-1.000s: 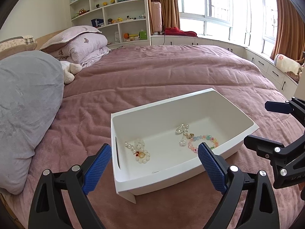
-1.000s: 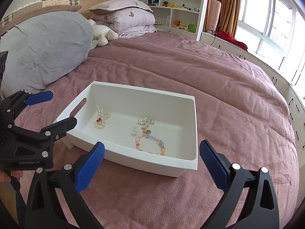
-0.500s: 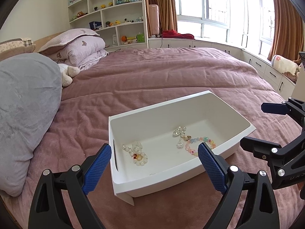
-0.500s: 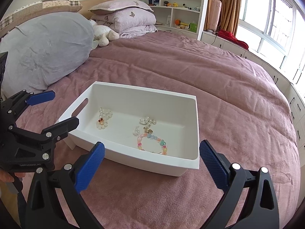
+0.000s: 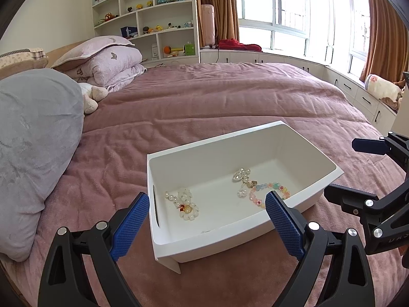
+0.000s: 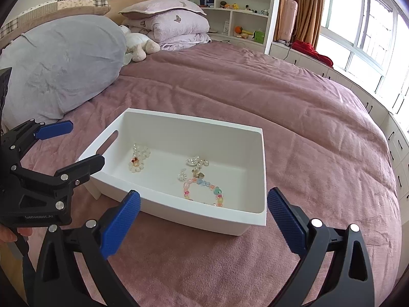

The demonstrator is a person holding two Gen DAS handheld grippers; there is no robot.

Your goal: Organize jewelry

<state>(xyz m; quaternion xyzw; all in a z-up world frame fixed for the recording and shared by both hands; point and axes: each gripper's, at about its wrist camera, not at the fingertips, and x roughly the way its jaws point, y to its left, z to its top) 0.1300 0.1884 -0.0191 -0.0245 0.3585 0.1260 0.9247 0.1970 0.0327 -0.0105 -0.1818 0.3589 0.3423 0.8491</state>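
A white plastic bin [image 5: 329, 165] [image 6: 259, 158] sits on the mauve bedspread. Inside lie a white pearl bracelet [image 5: 184, 204] [image 6: 138, 158], a pastel bead bracelet [image 5: 268, 192] [image 6: 204, 189] and a small silver pearl piece [image 5: 241, 175] [image 6: 196, 162]. My left gripper [image 5: 207, 223] is open and empty, held just in front of the bin; it also shows at the left of the right wrist view [image 6: 76, 148]. My right gripper [image 6: 204, 221] is open and empty at the bin's near side; it also shows at the right of the left wrist view [image 5: 358, 168].
A large grey pillow [image 5: 33, 138] [image 6: 64, 61] lies left of the bin. Folded lilac bedding [image 5: 112, 64] and a plush toy [image 6: 139, 42] sit at the bed's head. Shelves [image 5: 153, 18] and window cabinets [image 5: 358, 89] stand beyond the bed.
Both grippers have drawn back and risen slightly from the bin, so it looks a little farther off. Both stay open and the jewelry has not moved.
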